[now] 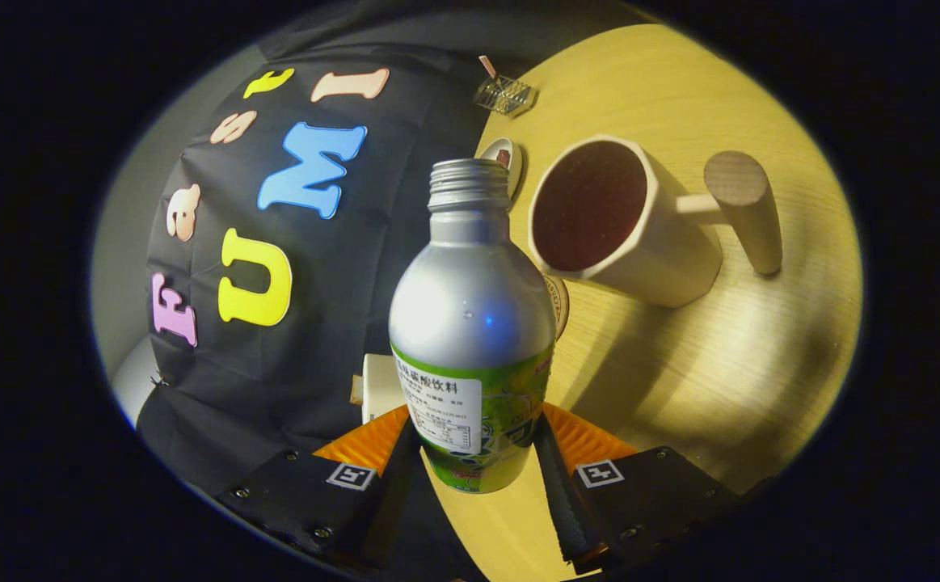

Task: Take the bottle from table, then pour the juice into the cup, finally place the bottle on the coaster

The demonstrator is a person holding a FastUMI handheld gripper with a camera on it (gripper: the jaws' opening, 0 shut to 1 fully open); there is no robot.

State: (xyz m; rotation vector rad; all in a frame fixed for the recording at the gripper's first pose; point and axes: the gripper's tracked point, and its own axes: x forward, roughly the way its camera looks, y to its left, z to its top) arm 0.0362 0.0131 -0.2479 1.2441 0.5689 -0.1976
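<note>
Item one: the bottle [472, 323], silver metal with a green label band low on its body and its threaded neck uncapped. I see it held between the two fingers [554, 477] of my gripper [474, 453]; the jaws are closed on its lower body, one finger pressing each side. The view is tilted, so the counter [720, 372] runs up the 3 o'clock side and the bottle's bottom hangs clear of the wood.

Item two: the cup [623, 218], pale and faceted, at 1 o'clock from the bottle's neck and just beyond it. It stands on the counter, its mouth turned toward me, the inside dark. A wooden peg handle [744, 210] sticks out from its far side at 3 o'clock.

Item three: a round coaster [560, 305], mostly hidden behind the bottle's shoulder at 3 o'clock, only its rim edge showing, near the cup's base.

Item four: a small round dish [508, 158] just behind the bottle's neck at 1 o'clock; its contents I cannot make out.

Item five: a small clear ribbed object [503, 94] at 12 o'clock, farther along the counter's edge.

Item six: a pale blocky object [379, 388] beside the bottle at 9 o'clock, partly hidden; I cannot tell what it is.
</note>
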